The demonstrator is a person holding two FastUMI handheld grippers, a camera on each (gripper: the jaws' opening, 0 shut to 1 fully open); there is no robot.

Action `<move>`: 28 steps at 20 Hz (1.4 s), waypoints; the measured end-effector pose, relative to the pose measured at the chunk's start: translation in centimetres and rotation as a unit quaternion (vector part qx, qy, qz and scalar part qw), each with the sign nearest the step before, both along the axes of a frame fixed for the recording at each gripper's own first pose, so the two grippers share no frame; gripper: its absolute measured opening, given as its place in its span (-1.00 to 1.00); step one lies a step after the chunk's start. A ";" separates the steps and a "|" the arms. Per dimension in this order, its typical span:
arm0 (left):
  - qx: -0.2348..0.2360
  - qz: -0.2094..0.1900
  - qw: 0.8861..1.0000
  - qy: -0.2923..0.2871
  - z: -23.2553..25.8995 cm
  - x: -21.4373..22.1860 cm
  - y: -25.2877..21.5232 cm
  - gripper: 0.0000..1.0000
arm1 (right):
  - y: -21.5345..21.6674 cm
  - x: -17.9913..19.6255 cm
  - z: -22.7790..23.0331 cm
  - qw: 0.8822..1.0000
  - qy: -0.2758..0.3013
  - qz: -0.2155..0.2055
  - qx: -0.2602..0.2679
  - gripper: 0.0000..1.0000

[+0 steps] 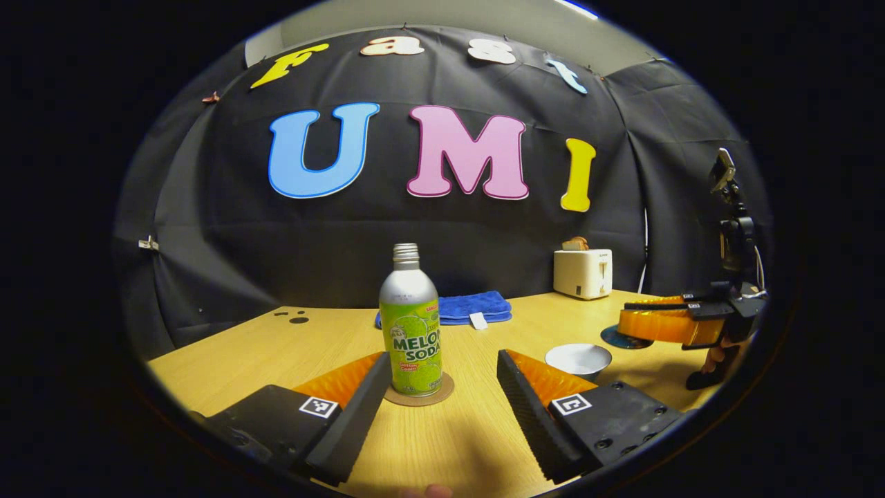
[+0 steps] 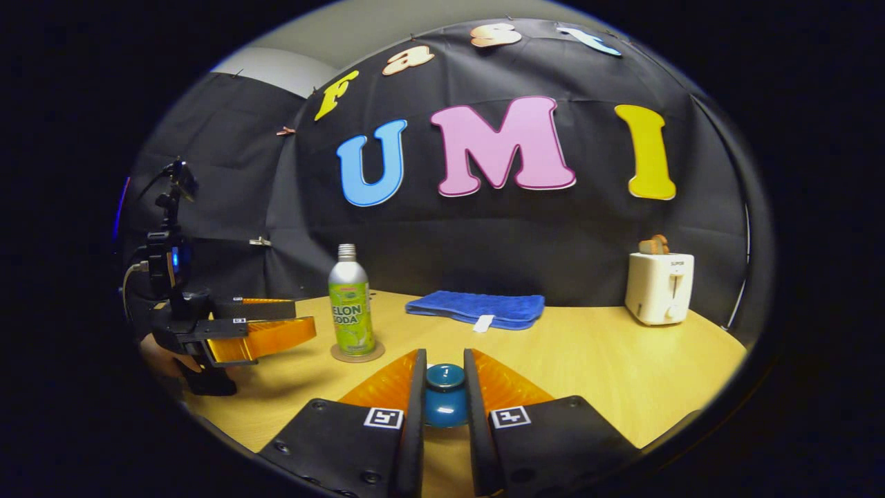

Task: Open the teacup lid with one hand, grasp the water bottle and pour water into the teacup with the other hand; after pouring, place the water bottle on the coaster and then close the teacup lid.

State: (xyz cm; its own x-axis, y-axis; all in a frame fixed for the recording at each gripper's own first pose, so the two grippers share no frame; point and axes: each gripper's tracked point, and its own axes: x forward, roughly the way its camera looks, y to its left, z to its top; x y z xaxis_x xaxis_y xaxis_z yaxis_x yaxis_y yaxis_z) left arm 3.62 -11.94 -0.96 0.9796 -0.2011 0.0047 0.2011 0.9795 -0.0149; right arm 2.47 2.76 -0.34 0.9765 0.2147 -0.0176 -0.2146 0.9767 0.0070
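bottle upright on coaster; teacup uncovered; lid lifted.

- Even overhead light falls on the wooden table; the wall behind stays dim.
- Soft shadows lie near the soda bottle, whose metal shoulder shows a pale sheen.
- Fisheye bending curves the table's edges; the focus stays sharp.

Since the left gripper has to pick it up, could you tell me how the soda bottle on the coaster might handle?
The soda bottle is tall and narrow on a small coaster, so a sideways nudge could probably tip it. Its metal-looking body seems smooth and rounded, so likely slippery and apt to roll if toppled. It looks uncapped, so tilting may spill.
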 end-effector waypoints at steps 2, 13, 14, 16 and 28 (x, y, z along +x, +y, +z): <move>0.002 0.004 1.000 -0.001 -0.1 0.0 0.4 0.93 | 0.8 0.8 -0.2 1.000 0.004 0.003 -0.002 -0.39; 0.002 -0.003 1.000 -0.001 0.0 0.0 0.2 0.95 | 2.5 3.6 -2.5 0.997 0.075 -0.002 -0.022 -0.38; 0.002 -0.004 1.000 -0.001 0.0 0.1 0.2 0.96 | 2.4 3.7 -2.7 0.997 0.079 -0.002 -0.023 -0.38; 0.002 -0.005 1.000 -0.001 0.0 0.0 0.2 0.95 | 2.4 3.7 -2.8 0.996 0.087 -0.002 -0.023 -0.38; 0.002 -0.006 1.000 -0.001 0.0 0.1 0.3 0.95 | 1.7 3.1 -2.1 0.997 0.075 -0.012 -0.007 0.59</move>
